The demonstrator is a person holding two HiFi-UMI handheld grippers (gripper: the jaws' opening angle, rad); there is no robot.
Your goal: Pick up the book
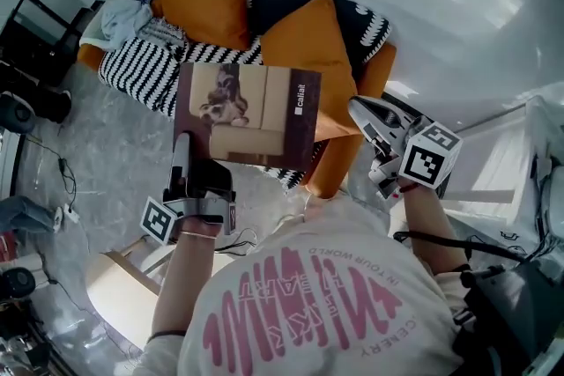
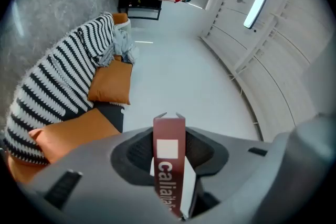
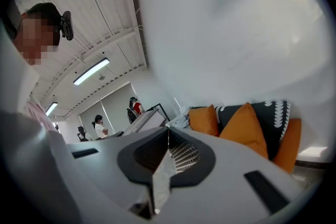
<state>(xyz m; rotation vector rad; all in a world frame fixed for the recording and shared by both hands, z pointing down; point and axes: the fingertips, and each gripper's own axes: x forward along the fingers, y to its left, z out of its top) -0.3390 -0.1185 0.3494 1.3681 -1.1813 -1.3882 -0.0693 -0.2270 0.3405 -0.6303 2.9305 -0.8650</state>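
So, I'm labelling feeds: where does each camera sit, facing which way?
Head view: on the person's head, facing steeply down: book, left gripper, right gripper, forearms, shirt.
Left gripper view: on the left gripper, along jaws clamping the book, toward the sofa.
Right gripper view: on the right gripper, along shut jaws, toward the sofa; shirt at left.
All share the sofa.

Maroon book [image 1: 251, 114], white-lettered, with seemingly a dog pictured on its cover. Hangs in mid-air, cover toward the head view, pinched at its lower left edge in left gripper [image 1: 182, 145].
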